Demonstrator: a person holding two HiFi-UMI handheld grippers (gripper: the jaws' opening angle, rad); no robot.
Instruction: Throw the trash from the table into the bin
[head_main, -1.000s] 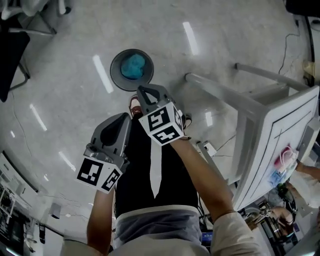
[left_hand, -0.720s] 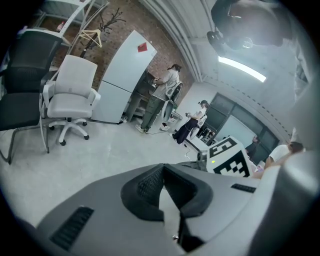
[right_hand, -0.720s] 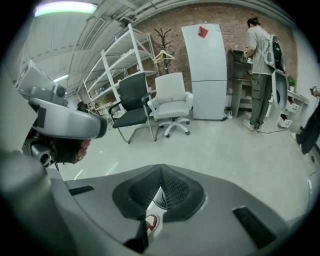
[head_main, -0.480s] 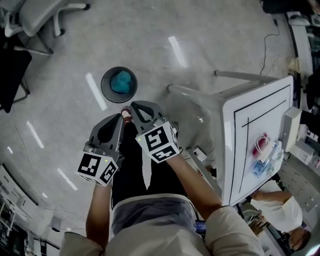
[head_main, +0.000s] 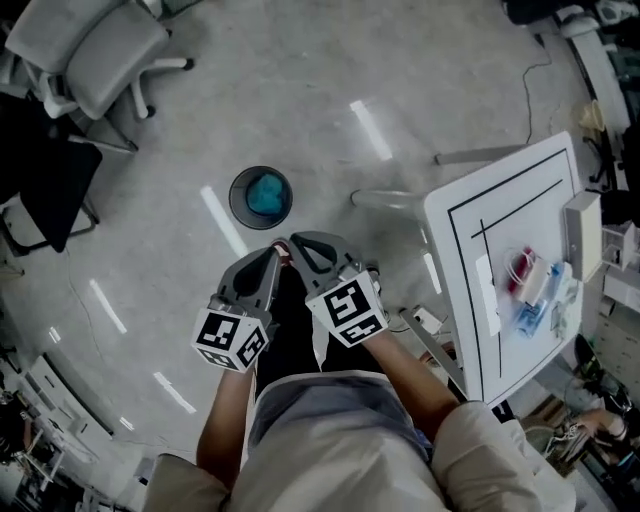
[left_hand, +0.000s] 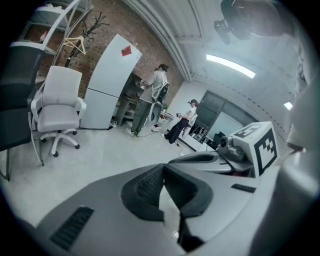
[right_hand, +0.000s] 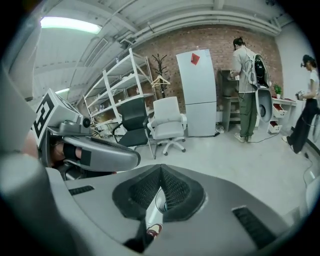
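Hovering shut and empty: left gripper, right gripper. Trash sits on the table at 3 o'clock, bin at 11 — risk: closed jaws arriving could shove pieces off the edge.

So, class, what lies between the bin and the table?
Head view: only bare, shiny floor separates the bin from the table.

Head view: overhead, facing steeply down at the floor. The left gripper and right gripper sit close under the lens, with the bin beyond them. Each gripper view: mounted close behind its own jaws, facing out across the room. Both share the white chair and refrigerator.
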